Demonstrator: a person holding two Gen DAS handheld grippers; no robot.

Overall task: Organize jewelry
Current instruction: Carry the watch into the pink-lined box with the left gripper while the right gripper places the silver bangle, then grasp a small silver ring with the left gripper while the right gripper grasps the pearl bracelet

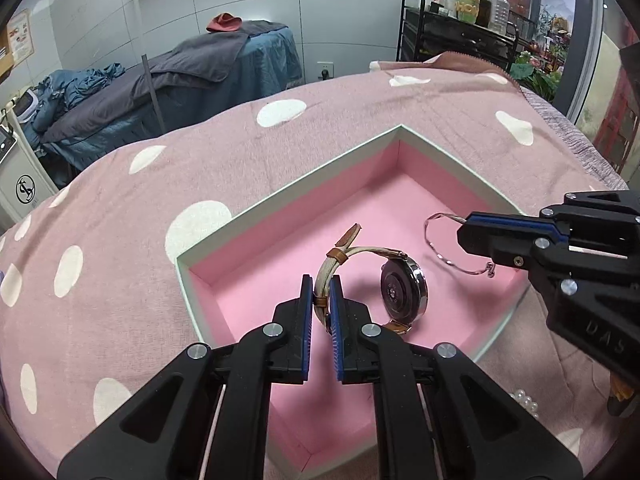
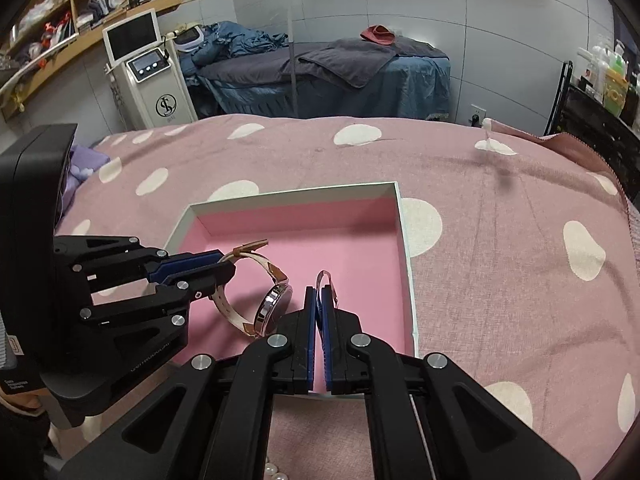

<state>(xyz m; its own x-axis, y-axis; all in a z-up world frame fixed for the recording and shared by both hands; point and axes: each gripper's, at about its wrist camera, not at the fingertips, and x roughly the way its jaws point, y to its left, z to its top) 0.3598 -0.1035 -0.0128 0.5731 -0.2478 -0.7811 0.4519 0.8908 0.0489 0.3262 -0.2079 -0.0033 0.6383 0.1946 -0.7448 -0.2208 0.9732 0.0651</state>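
A shallow box [image 1: 288, 188] with a pink lining [image 2: 352, 248] lies on the spotted pink cloth. My left gripper [image 1: 323, 292] is shut on the pale strap of a wristwatch [image 1: 404, 292], whose round case rests on the lining. It also shows in the right wrist view [image 2: 224, 270], gripping the watch [image 2: 276, 300] strap. My right gripper [image 2: 320, 300] is shut on a thin metal bangle [image 2: 326, 280] and holds it over the box. In the left wrist view the right gripper [image 1: 464, 232] holds the bangle [image 1: 434, 236] just right of the watch.
White pearl beads [image 1: 528, 402] lie on the cloth at the box's near side and show too in the right wrist view [image 2: 274, 472]. The pink cloth [image 2: 500, 260] spreads wide around the box. A massage bed [image 2: 340, 68], a machine [image 2: 152, 80] and a bottle cart [image 1: 460, 12] stand behind.
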